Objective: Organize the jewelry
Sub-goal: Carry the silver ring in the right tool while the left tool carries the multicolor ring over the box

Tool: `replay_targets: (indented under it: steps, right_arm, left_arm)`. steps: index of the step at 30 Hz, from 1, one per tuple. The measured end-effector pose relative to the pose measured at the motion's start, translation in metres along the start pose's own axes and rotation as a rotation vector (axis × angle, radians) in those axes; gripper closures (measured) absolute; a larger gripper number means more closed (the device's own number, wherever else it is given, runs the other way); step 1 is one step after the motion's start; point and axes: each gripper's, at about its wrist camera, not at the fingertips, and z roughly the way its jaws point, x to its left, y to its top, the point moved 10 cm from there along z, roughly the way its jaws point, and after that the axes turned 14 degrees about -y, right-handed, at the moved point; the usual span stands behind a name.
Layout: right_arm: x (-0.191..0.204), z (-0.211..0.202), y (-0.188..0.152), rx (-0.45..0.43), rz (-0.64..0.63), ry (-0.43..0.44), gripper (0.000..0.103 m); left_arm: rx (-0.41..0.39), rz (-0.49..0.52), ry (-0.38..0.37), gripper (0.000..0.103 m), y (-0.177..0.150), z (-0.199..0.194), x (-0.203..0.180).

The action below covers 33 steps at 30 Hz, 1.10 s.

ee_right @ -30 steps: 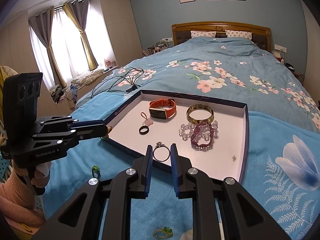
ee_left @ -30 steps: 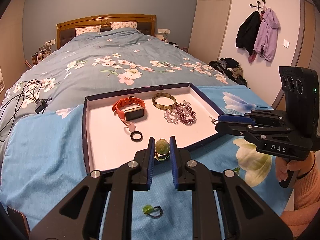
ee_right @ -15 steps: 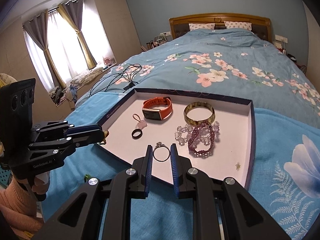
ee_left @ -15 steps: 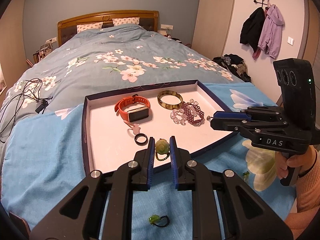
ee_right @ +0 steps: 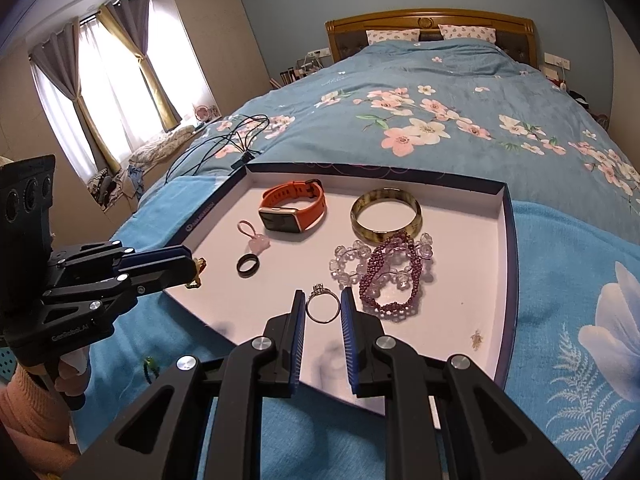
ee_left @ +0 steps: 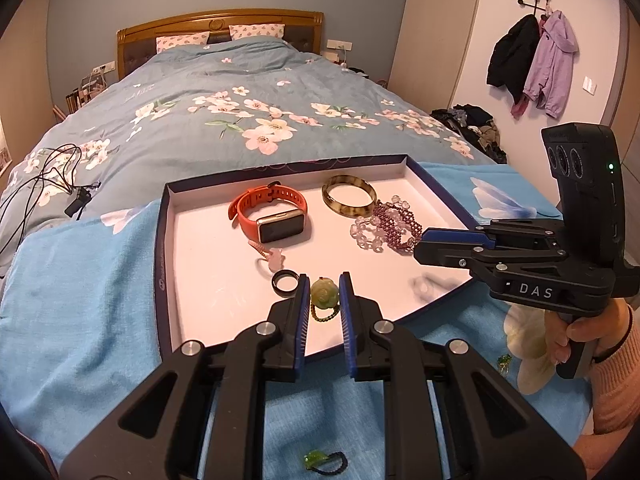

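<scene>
A shallow white tray (ee_left: 208, 280) with a dark blue rim (ee_right: 508, 240) lies on the bed. It holds an orange smartwatch (ee_left: 272, 216), a horn-coloured bangle (ee_left: 349, 200), clear and purple bead bracelets (ee_left: 384, 228), a pink charm (ee_left: 274, 258) and a black ring (ee_left: 285, 282). My left gripper (ee_left: 325, 296) is shut on a green jade pendant ring (ee_left: 324, 294) above the tray's near part. My right gripper (ee_right: 322, 308) is shut on a silver stone ring (ee_right: 322, 306) above the tray's near edge; it also shows in the left wrist view (ee_left: 424, 246).
A green ring (ee_left: 322, 460) lies on the blue blanket (ee_left: 80, 300) below my left gripper. Another green piece (ee_left: 503, 362) lies by the right hand. A small gold piece (ee_right: 476, 338) sits in the tray's right corner. Black cables (ee_right: 236, 140) lie on the floral duvet.
Both grippers have moved forward over the tray, each still holding its ring. The tray and its contents have not moved.
</scene>
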Motion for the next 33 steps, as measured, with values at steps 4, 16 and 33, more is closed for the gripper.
replay_targets:
  steps: [4, 16, 33]
  right_arm:
    - [-0.001, 0.006, 0.002, 0.009, -0.003, -0.012, 0.087]
    - [0.0, 0.022, 0.002, 0.039, -0.016, -0.029, 0.087]
    - [-0.001, 0.035, 0.003, 0.06, -0.037, -0.057, 0.087]
  left_arm:
    - [0.006, -0.007, 0.003, 0.088, 0.001, 0.005, 0.004]
    - [0.022, -0.011, 0.01, 0.088, 0.004, 0.017, 0.006]
    - [0.049, -0.016, 0.027, 0.088, 0.003, 0.033, 0.013]
